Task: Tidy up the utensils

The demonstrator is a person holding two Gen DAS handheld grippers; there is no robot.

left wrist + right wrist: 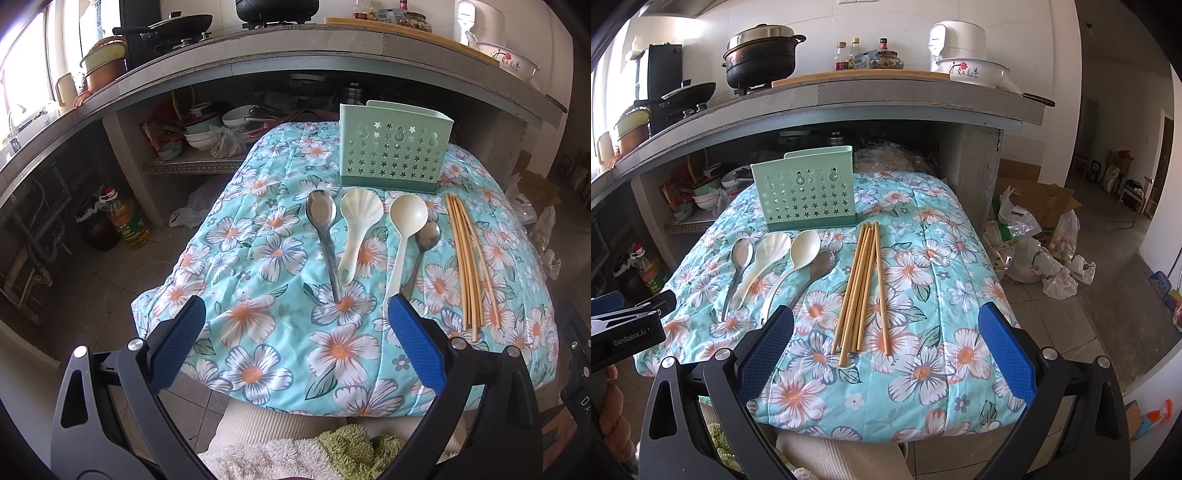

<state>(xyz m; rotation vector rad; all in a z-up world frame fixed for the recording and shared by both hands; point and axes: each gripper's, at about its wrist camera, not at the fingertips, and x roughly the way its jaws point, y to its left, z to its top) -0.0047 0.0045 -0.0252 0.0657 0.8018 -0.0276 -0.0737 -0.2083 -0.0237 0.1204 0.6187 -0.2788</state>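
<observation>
A green perforated utensil holder (393,151) (803,192) stands at the far end of a floral-quilt table (258,332) (942,280). In front of it lie a large metal spoon (323,229) (737,267), a white shell-shaped scoop (354,229) (761,264), a white ladle (402,232) (792,264), a small metal spoon (424,243) (820,266) and several wooden chopsticks (471,266) (862,288). My left gripper (295,314) is open and empty above the table's near edge, before the spoon handles. My right gripper (886,325) is open and empty, near the chopsticks' near ends.
A kitchen counter (295,48) (886,92) with pots, bottles and bowls runs behind the table. Bowls sit on the shelf (192,162) beneath it. An oil bottle (129,221) stands on the floor left. Plastic bags and a cardboard box (1034,236) lie right.
</observation>
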